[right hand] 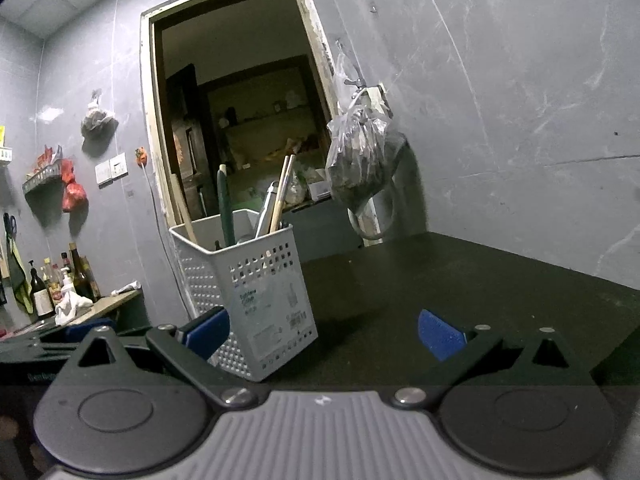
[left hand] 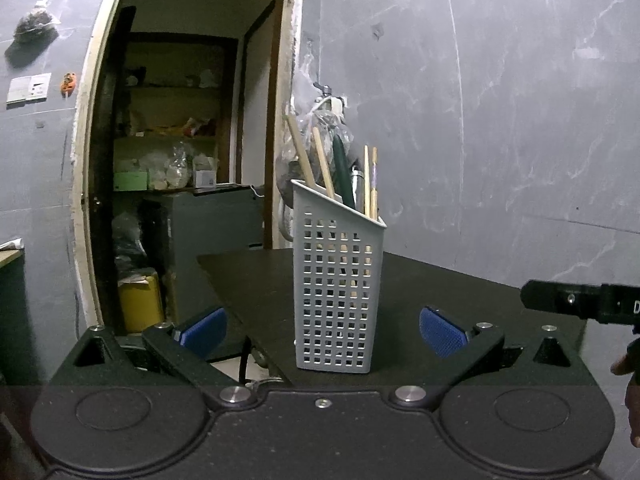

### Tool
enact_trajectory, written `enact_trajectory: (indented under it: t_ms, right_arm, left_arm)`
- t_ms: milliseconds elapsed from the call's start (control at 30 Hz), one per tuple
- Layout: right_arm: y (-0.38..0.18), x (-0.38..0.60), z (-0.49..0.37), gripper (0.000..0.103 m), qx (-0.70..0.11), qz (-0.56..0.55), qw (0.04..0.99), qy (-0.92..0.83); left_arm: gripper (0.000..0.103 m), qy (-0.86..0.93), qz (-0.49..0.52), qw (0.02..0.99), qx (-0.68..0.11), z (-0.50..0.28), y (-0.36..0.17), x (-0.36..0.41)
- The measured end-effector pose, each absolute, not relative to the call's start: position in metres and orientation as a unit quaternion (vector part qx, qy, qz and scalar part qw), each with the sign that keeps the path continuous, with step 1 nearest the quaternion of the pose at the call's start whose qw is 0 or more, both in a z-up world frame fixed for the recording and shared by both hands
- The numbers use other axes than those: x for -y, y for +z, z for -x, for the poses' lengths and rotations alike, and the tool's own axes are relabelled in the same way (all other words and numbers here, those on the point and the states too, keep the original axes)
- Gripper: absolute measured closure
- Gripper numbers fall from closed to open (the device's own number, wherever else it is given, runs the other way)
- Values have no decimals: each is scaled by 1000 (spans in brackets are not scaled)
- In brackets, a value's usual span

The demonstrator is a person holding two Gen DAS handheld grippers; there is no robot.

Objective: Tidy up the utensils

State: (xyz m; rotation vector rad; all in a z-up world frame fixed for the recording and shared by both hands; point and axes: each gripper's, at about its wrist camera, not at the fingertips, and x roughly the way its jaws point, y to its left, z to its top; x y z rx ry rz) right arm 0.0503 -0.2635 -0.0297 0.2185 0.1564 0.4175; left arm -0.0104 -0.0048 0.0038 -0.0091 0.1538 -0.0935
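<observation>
grey perforated plastic utensil holder (left hand: 339, 280) upright on black table (left hand: 440, 288); left gripper (left hand: 323, 334) and right gripper (right hand: 324, 334) both spread, empty.

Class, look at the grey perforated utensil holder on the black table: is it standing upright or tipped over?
Upright. The utensil holder rests flat on its base on the table, and the handles inside it poke out of the open top.

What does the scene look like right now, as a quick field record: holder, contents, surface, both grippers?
holder: grey perforated utensil holder, upright on the table
contents: wooden sticks, a dark green handle, a metal handle, all standing inside
surface: dark table
left gripper: open, fingers either side of the holder, not touching
right gripper: open, empty, holder near its left finger
</observation>
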Motion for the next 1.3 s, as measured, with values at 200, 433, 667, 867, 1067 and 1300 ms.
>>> enact_trajectory:
  t_ms: [200,433,667,867,1067,1300]
  right_arm:
    - [-32,257,-32,0,-86,-94,972,197]
    - [-37,253,-20,0,-102,-89,973,185]
    - [-37,250,-11,0,-105,-79,975,180]
    - [-37,244,-7,0,-108,-70,974,186]
    - [-36,241,-8,0,-109,-64,974,188]
    - [-35,242,-11,0,-109,-65,974,187]
  left_arm:
    - [1,-38,11,996,-77,30,2,-1]
    - [1,-29,27,995,-90,45,-1,-10]
    - [1,-23,26,995,-93,57,-2,-13]
    - [1,-15,25,995,-100,62,-4,-15]
    - [1,-11,25,995,-100,65,-5,-15]
    - [1,-11,26,995,-100,65,-5,-15]
